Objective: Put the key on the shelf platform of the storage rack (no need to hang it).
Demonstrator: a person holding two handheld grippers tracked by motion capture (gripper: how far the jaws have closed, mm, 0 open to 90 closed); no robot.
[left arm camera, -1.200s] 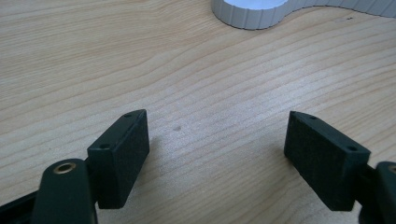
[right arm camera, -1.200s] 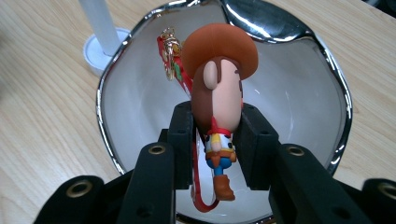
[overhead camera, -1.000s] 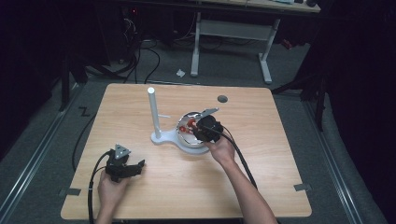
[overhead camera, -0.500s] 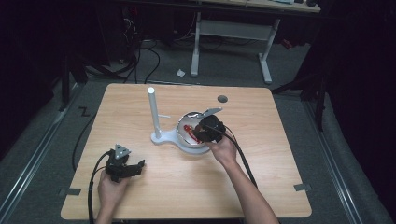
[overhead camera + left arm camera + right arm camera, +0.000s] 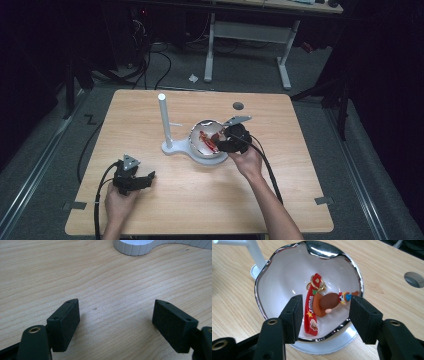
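Red-strapped keychain point(image 5: 313, 312) lies loose in the white bowl point(image 5: 196, 148) mid-table, right gripper point(image 5: 324, 315) jaws having just opened clear of it, apparently releasing it, while left gripper point(image 5: 116, 322) idles open near the front-left corner.

we see the right gripper point(image 5: 222, 141) has drawn back a little from over the bowl point(image 5: 196, 148) toward its near rim, compared with a second ago. its jaws have just been opening and now stand apart, pressing on nothing. in the right gripper view the keychain point(image 5: 322, 302), a brown figure with a red strap, lies loose on the bowl's white inside beyond the pads, no longer gripped.
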